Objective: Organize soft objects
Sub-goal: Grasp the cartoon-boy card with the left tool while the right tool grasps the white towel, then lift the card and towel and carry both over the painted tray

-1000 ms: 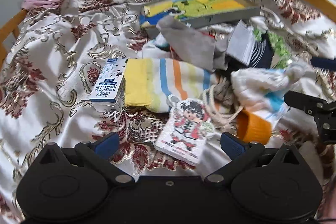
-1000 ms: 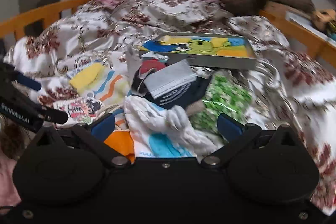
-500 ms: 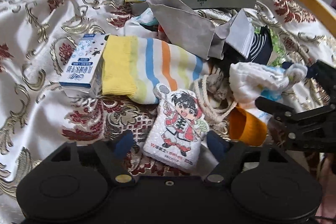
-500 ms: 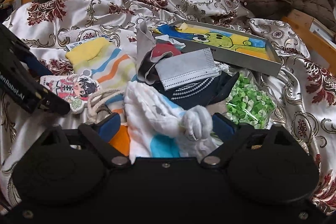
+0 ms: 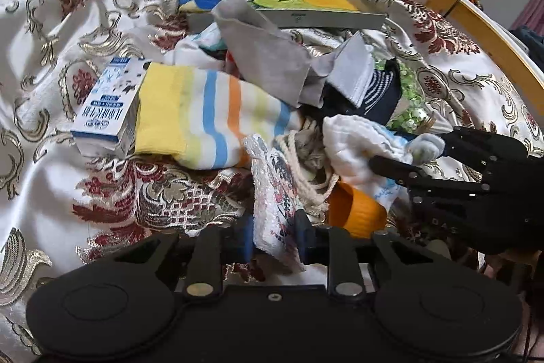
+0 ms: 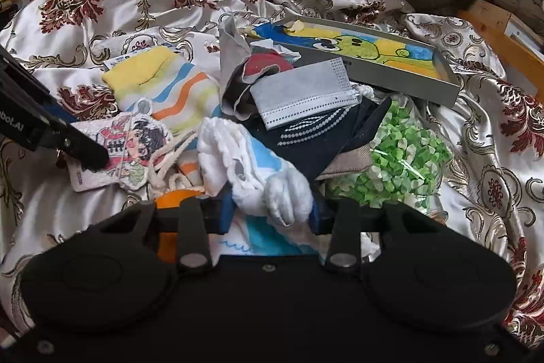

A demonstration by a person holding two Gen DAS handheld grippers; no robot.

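On the bed's floral bedspread [image 5: 102,111], your left claw [image 5: 273,238] has just closed onto the cartoon-print pouch [image 5: 275,189]. Your right claw [image 6: 272,213] has just closed, pinching the white-and-blue cloth [image 6: 244,165] in the pile beside it.

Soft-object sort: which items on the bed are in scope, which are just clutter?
In scope:
- cartoon-print pad, between the left gripper pads
- white-and-blue cloth, between the right gripper pads
- striped sock
- grey sock
- face mask

Clutter:
- milk carton
- picture box
- bag of green bits
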